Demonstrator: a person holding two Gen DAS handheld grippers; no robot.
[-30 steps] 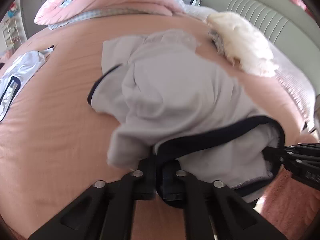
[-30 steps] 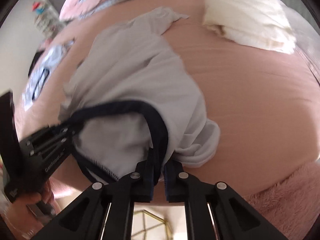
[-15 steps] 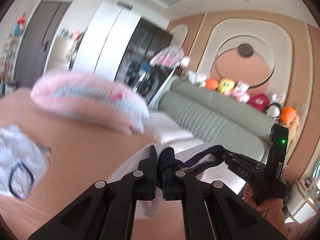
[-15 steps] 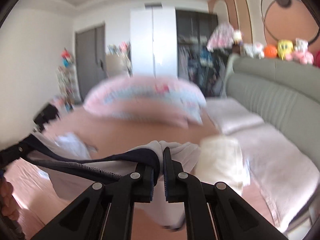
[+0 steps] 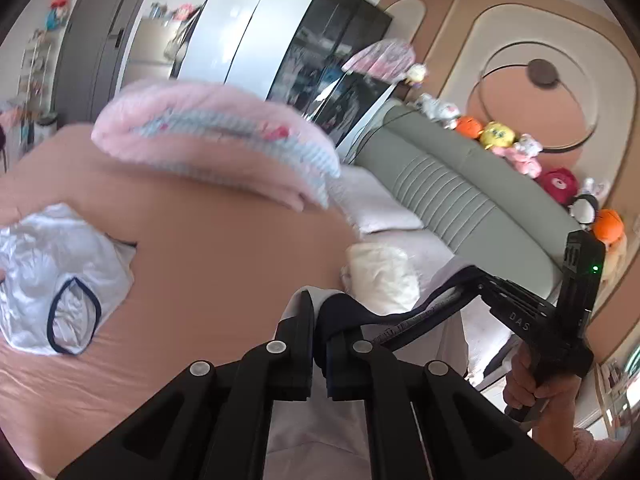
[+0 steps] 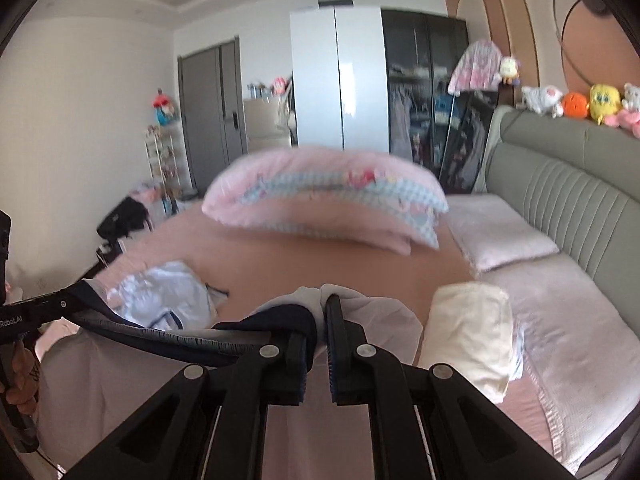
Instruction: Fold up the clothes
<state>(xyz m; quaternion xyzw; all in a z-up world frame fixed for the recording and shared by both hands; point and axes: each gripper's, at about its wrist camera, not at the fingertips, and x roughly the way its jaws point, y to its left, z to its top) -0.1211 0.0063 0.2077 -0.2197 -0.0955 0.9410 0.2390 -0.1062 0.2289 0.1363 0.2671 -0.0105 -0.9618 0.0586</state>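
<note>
Both grippers hold up a pale grey garment with a dark navy band, lifted above the pink bed. My left gripper is shut on one end of the band. My right gripper is shut on the other end, and it also shows in the left wrist view as the right gripper held in a hand. The band stretches between them and the grey cloth hangs below, mostly hidden by the fingers. The left gripper enters the right wrist view from the left edge.
A second white garment with a navy-trimmed opening lies crumpled on the pink sheet. A folded cream item sits to the right. A rolled pink quilt lies at the back, with a green padded headboard on the right.
The garment has been lifted off the bed: a second ago it lay spread on the sheet, now it hangs in the air between both grippers. Both cameras have tilted up toward the room.
</note>
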